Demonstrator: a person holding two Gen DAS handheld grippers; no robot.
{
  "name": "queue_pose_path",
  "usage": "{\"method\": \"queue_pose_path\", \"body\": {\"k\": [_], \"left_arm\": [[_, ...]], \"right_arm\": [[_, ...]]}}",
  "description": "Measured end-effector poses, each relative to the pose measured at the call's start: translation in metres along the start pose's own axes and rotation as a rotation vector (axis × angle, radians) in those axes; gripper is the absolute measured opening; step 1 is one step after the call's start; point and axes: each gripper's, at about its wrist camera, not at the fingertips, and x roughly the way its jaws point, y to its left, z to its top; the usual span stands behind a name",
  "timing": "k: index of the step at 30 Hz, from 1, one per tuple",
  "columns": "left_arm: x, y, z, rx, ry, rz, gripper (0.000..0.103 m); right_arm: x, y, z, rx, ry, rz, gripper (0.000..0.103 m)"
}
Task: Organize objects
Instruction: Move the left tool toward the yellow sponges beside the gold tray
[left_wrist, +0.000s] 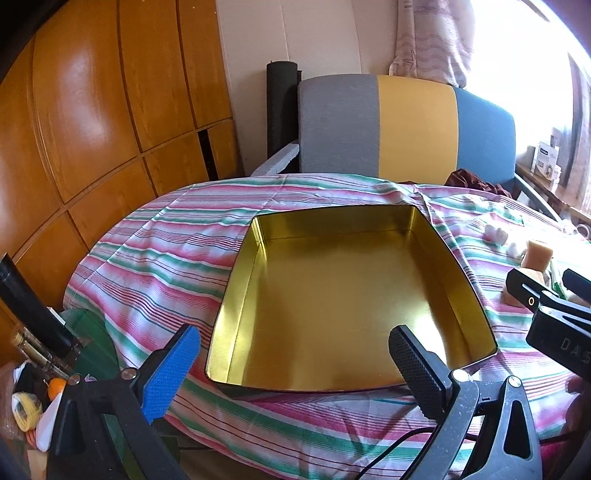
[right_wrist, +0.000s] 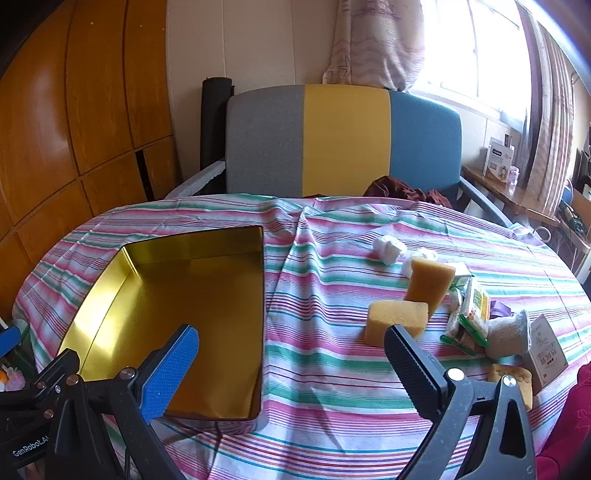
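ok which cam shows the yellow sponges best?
Right wrist view: the near sponge lies whole and the tilted sponge stands behind it, both unobstructed. In the left wrist view only the tilted sponge shows clearly, at the right edge, behind the right tongs.

A sunlit room with wood panelling, a three-coloured chair and a striped cloth-covered counter

Glossy orange-brown wooden panels (left_wrist: 92, 122) fill the left side, meeting a pale cream wall (right_wrist: 258, 44). A dark rolled cylinder (right_wrist: 214, 125) stands upright against that wall, just beside a chair back (right_wrist: 343, 140) striped grey, yellow and blue. Strong daylight pours through a window (right_wrist: 476, 48) at upper right, flanked by pale patterned curtains (right_wrist: 376, 44). A wooden shelf (right_wrist: 517, 195) under the window carries small boxes. The counter wears a pink, green and white striped cloth (right_wrist: 332, 369).
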Motion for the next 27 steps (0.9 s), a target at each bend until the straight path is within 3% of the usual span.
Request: {"method": "queue_pose_path", "body": {"k": [8, 14, 17, 19, 27], "left_arm": [[0.004, -0.015, 0.005, 0.032, 0.007, -0.03, 0.103], [0.011, -0.03, 0.013, 0.038, 0.037, -0.108, 0.103], [0.013, -0.039, 0.018, 0.041, 0.048, -0.208, 0.103], [0.013, -0.046, 0.021, 0.041, 0.048, -0.314, 0.103], [0.018, -0.088, 0.045, 0.054, 0.083, -0.492, 0.103]], "right_arm": [[0.003, -0.026, 0.001, 0.035, 0.009, -0.038, 0.103], [0.003, -0.067, 0.004, 0.09, 0.023, -0.101, 0.103], [0.003, -0.097, 0.005, 0.131, 0.032, -0.143, 0.103], [0.002, -0.12, 0.006, 0.16, 0.038, -0.178, 0.103], [-0.006, -0.22, 0.012, 0.296, 0.049, -0.268, 0.103]]}}
